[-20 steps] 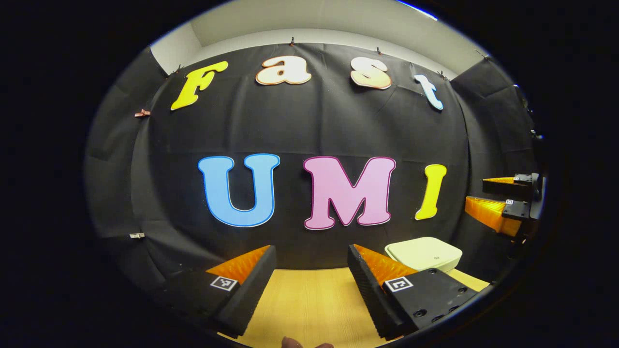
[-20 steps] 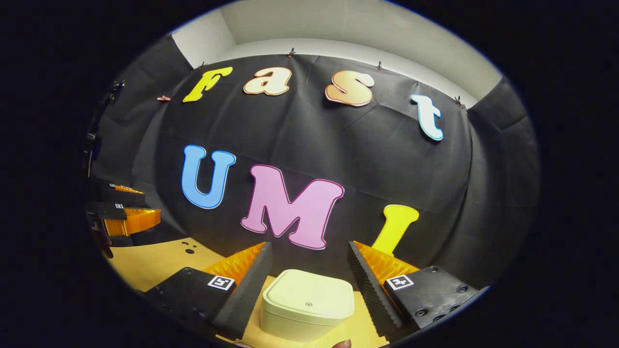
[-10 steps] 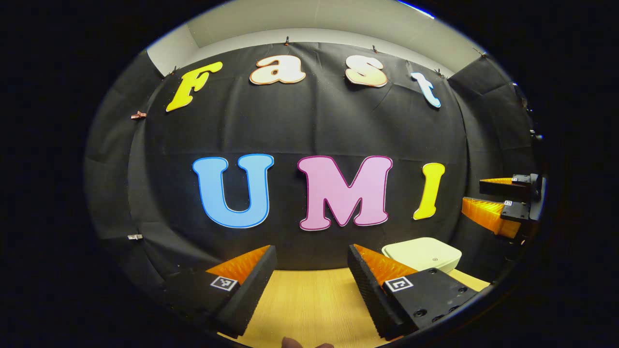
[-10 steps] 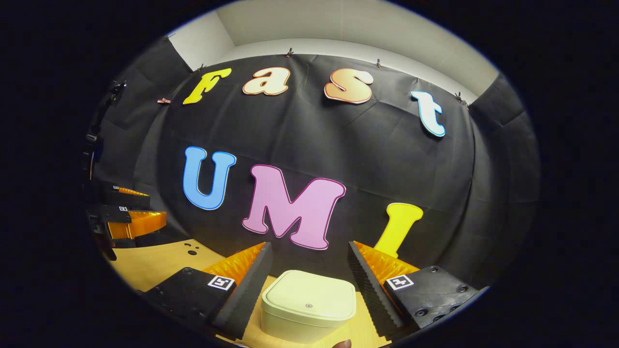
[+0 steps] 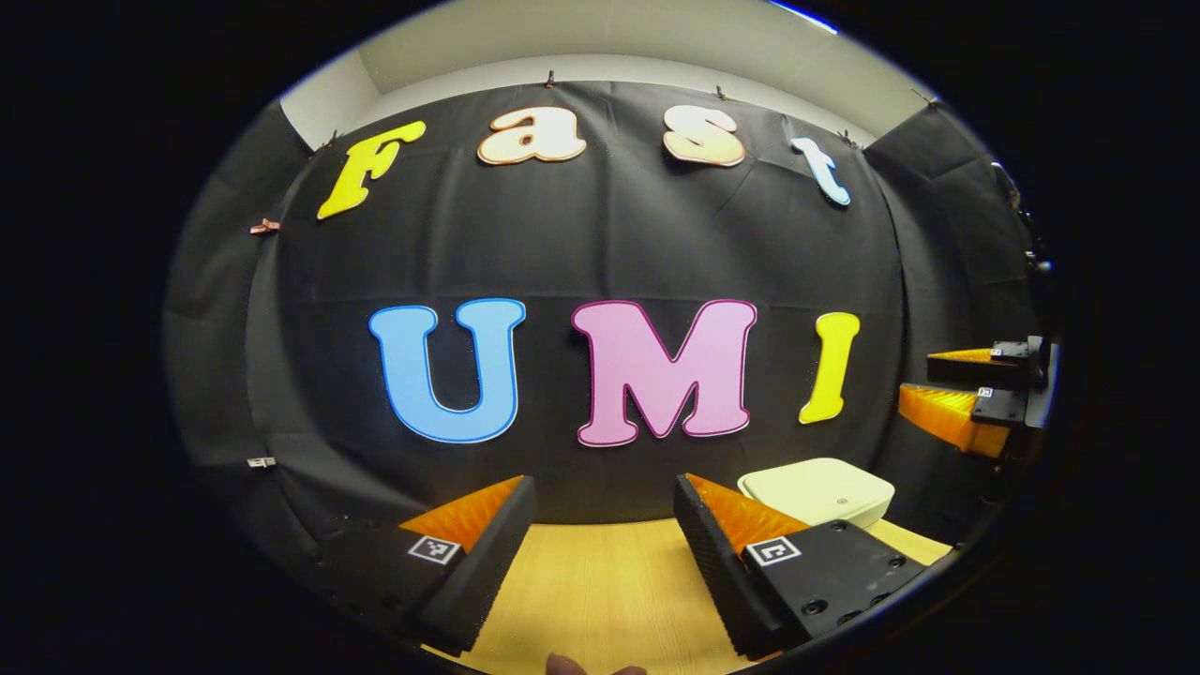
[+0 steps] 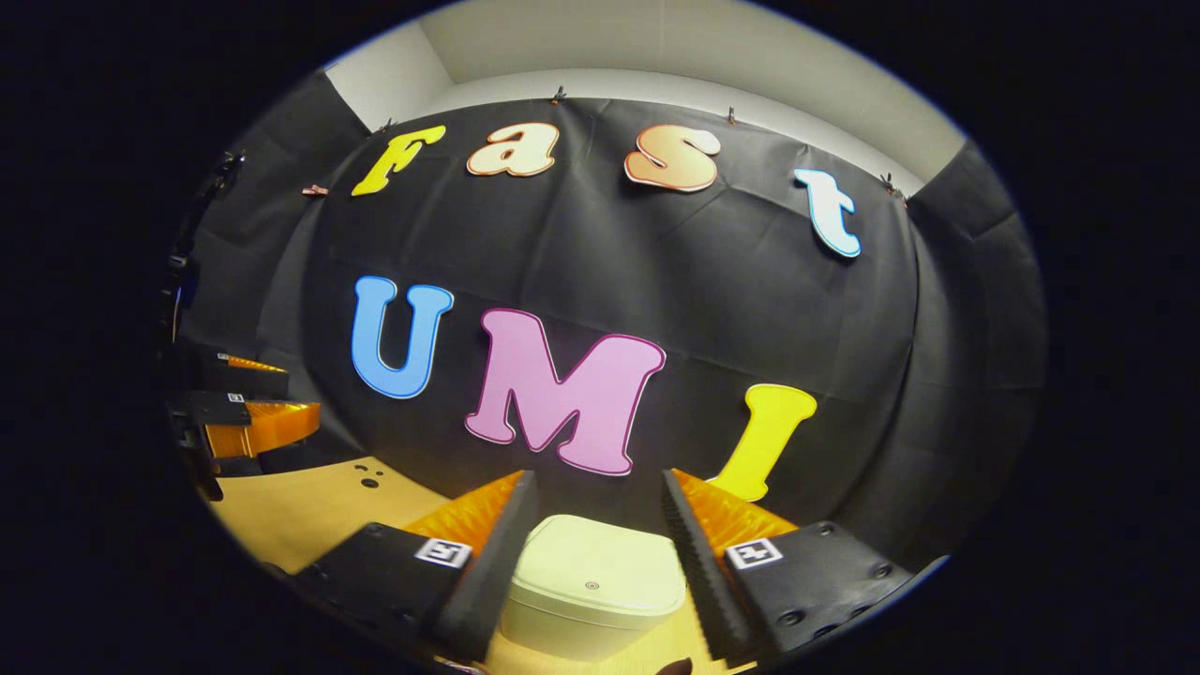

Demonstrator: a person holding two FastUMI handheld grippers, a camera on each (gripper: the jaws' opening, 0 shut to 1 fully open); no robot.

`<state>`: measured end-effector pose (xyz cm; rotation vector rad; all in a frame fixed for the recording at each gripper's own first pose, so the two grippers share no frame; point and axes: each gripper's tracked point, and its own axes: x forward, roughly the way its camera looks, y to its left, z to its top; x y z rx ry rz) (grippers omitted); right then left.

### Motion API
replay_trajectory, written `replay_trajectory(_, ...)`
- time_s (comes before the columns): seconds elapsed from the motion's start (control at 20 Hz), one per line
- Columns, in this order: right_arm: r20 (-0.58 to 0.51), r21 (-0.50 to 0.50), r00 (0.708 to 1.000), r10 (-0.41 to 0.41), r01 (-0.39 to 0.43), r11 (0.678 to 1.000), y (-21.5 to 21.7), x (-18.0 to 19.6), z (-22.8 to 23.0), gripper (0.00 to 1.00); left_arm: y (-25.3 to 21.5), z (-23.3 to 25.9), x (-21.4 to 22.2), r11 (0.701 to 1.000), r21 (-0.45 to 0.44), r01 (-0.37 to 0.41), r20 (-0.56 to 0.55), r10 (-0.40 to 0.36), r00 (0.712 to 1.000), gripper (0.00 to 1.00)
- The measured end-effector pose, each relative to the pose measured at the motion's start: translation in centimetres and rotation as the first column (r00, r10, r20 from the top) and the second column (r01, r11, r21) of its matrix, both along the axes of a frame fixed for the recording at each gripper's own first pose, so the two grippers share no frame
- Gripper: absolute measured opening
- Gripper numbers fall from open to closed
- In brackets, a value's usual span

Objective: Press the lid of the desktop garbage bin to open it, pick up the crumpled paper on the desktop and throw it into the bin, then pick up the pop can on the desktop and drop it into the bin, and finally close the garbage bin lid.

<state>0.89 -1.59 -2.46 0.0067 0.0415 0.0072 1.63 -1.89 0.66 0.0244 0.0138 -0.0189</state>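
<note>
The right gripper (image 6: 600, 502) is held with its fingers spread above the closed garbage bin (image 6: 596, 589), which is seen between them on the wooden desktop (image 6: 300, 506). The left gripper (image 5: 605, 506) is likewise kept wide apart over bare desktop, with the bin just to its right.

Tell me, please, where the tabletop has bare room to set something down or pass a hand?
Bare wood lies ahead of the left gripper, from the table edge near the camera back to the booth wall. A second bare stretch sits left of the bin. It is crowded at the bin, where the right gripper, open, brackets the lid.
</note>
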Motion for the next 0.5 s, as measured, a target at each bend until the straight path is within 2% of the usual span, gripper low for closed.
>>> replay_trajectory(0.15, -0.044, 0.055, 0.999, 0.026, -0.023, 0.998, 0.3, 0.0, -1.2, 0.16, -0.1, 0.0, 0.0, 1.000, -0.002, -0.001, -0.003, 0.001, 1.000, 0.95)
replay_trajectory(0.2, -0.042, 0.091, 0.999, 0.034, -0.030, 0.995, 0.1, 0.0, -1.2, 0.05, -0.1, 0.1, 0.0, 1.000, 0.000, -0.001, -0.001, 0.001, 1.000, 0.95)
replay_trajectory(0.35, -0.067, 0.089, 0.998, -0.003, 0.009, 0.996, -1.6, 1.4, -2.8, 0.05, -0.3, 0.2, -0.1, 1.000, 0.004, 0.000, 0.005, 0.000, 1.000, 0.95)
replay_trajectory(0.5, -0.133, 0.091, 0.991, 0.030, -0.017, 0.996, -1.5, 2.7, -5.4, 0.05, -0.4, 0.2, -0.3, 1.000, 0.005, 0.003, 0.002, -0.003, 1.000, 0.95)
